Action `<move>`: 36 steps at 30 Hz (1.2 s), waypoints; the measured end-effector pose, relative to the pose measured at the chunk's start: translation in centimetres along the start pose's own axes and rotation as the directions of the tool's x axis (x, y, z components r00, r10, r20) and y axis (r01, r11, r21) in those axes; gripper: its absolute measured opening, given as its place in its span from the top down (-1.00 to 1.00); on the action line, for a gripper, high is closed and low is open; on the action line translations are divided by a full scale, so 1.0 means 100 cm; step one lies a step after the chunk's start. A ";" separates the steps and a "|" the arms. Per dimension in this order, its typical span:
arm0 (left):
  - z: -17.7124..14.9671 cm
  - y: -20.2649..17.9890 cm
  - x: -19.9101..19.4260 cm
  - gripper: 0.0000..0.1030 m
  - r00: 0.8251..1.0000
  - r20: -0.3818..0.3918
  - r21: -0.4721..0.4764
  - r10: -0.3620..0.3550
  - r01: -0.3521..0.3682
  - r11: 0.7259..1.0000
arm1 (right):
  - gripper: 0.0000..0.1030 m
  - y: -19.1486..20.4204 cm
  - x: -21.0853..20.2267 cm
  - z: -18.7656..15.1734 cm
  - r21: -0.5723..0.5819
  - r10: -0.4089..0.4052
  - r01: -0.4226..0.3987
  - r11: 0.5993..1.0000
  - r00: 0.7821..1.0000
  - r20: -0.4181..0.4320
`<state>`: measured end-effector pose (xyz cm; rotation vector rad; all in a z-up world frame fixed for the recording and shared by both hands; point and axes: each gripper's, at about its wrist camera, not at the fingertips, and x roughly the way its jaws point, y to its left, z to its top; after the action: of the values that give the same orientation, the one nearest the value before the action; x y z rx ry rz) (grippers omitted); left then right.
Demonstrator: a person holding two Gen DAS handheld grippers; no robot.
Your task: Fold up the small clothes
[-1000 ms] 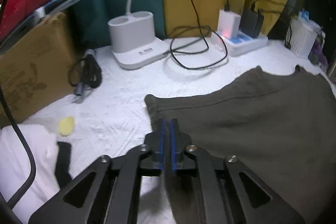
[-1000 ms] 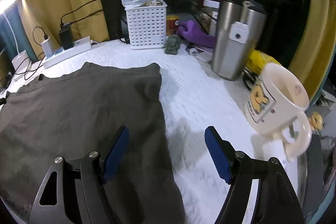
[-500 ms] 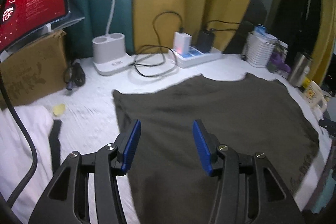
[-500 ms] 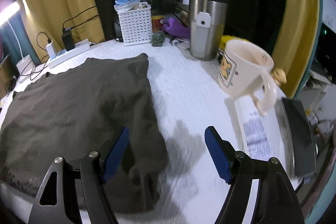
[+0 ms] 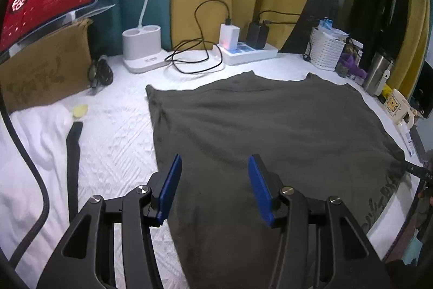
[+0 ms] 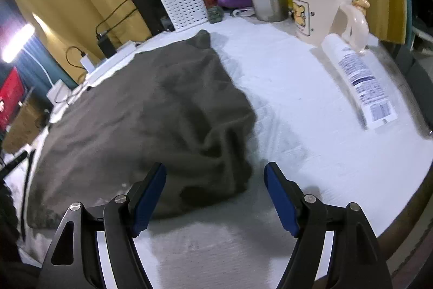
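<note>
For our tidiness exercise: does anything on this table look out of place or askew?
Yes. The dark grey garment lies mostly flat, but its near right corner is bunched into wrinkles. A white printed tube lies on its side beside the cream cartoon mug.

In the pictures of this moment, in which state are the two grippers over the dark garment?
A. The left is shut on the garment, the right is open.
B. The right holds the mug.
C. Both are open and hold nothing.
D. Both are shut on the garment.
C: the left gripper and the right gripper both show their blue pads spread wide apart, with the dark garment lying loose on the white table cover between them.
</note>
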<state>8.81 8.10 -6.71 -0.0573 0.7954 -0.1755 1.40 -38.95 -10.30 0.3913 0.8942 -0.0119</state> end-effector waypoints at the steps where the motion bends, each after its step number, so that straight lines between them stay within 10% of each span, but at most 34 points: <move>1: -0.001 0.002 0.000 0.01 1.000 0.000 -0.006 0.001 -0.001 1.000 | -0.48 0.002 0.001 0.001 0.006 0.017 -0.017 1.000 1.000 -0.003; 24: 0.003 0.036 0.018 0.01 0.995 -0.031 -0.068 0.095 -0.097 0.993 | -0.46 0.053 0.073 0.060 -0.054 0.082 -0.081 0.995 0.997 0.016; 31: 0.002 0.036 0.025 0.01 0.996 -0.039 -0.048 0.084 -0.086 0.995 | 0.44 0.062 0.089 0.070 -0.099 0.015 -0.014 0.995 1.000 0.010; 36: 0.004 0.036 0.022 0.01 0.997 -0.018 -0.043 0.074 -0.074 0.996 | 0.72 0.067 0.092 0.075 -0.141 0.033 -0.035 0.989 0.999 -0.017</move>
<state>11.05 11.26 -8.38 -0.0673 0.8169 -0.0888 14.01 -33.85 -10.87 0.2743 0.8968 0.0851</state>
